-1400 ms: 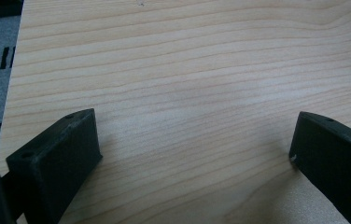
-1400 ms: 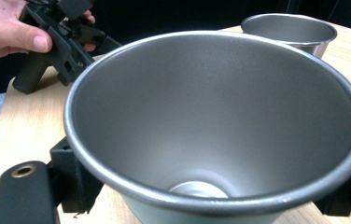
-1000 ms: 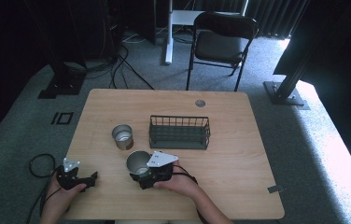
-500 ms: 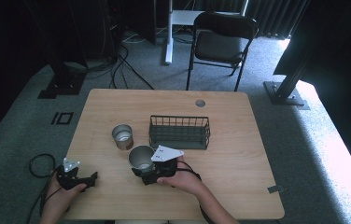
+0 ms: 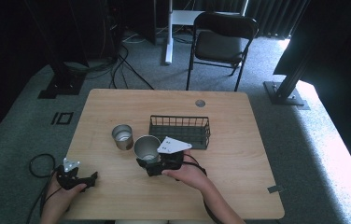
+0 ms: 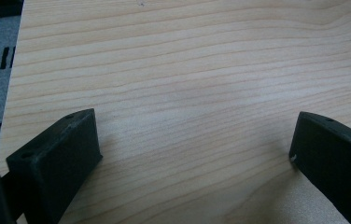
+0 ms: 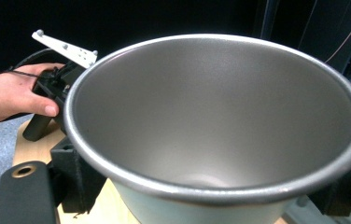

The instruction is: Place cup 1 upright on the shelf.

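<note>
A steel cup (image 5: 146, 147) sits between the jaws of my right gripper (image 5: 148, 161), which is shut on it near the middle of the table. In the right gripper view the cup's open mouth (image 7: 220, 116) faces me, empty inside, with the black jaws of the right gripper (image 7: 211, 200) pressed on both its sides. A second steel cup (image 5: 122, 136) stands just left of it. A black wire basket (image 5: 179, 131) stands behind, to the right. My left gripper (image 5: 91, 178) rests at the front left, its jaws wide apart over bare wood (image 6: 192, 154).
The wooden table (image 5: 239, 140) has bare room on the right half and along the far edge. A small round grommet (image 5: 200, 103) sits near the back edge. A folding chair (image 5: 222, 42) and cables lie beyond the table. The left gripper (image 7: 52, 88) and a hand show behind the cup.
My right gripper has carried the held cup away from the front edge, toward the basket and closer to the second cup. The left gripper has stayed put.
</note>
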The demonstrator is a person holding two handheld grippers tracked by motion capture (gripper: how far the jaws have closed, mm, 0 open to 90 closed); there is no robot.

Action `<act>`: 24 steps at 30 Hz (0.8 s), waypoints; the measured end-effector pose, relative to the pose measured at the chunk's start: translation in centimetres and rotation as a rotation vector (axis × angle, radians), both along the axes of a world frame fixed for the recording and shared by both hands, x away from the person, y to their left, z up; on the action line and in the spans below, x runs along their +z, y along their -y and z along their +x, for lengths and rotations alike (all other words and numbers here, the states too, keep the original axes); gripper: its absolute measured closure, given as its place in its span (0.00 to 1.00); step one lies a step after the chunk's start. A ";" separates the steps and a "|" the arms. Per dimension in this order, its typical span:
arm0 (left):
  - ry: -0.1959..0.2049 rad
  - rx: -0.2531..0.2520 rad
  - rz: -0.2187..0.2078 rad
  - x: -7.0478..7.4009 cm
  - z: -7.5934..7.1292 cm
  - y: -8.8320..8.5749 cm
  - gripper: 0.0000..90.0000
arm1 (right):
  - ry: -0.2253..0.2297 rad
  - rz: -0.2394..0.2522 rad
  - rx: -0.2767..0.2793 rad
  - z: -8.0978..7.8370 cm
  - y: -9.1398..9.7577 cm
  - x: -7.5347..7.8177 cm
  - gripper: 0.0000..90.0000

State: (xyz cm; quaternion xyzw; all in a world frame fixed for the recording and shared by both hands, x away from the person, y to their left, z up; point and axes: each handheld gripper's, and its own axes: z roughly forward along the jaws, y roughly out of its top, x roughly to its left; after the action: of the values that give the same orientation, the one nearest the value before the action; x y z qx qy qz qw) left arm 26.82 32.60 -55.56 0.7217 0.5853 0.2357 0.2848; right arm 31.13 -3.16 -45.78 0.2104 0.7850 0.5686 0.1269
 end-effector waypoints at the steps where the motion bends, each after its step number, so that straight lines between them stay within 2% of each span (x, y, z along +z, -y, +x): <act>1: 0.000 0.000 0.000 0.0 0.0 0.0 0.03 | 0.002 0.008 -0.015 0.1 0.2 0.3 0.16; 11: 0.001 0.002 -0.002 0.0 0.0 0.0 0.02 | 0.036 0.026 -0.093 1.1 1.9 2.3 0.16; 12: 0.000 0.000 0.000 0.0 0.0 0.0 0.03 | 0.039 0.038 -0.115 1.3 2.3 2.7 0.16; 15: 0.001 0.002 -0.002 0.0 0.0 0.0 0.03 | 0.044 0.043 -0.131 1.5 2.7 3.1 0.16; 22: 0.000 0.000 0.000 0.0 0.0 0.0 0.03 | 0.049 0.051 -0.229 2.9 4.3 3.6 0.16; 24: 0.000 0.000 0.000 0.0 0.0 0.0 0.03 | 0.053 0.052 -0.242 3.0 4.5 3.6 0.16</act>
State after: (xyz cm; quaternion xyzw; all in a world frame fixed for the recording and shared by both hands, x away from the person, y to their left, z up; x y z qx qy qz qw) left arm 26.82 32.60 -55.57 0.7215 0.5854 0.2358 0.2849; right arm 34.14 -7.63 -42.13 0.2918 0.7353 0.5746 0.2099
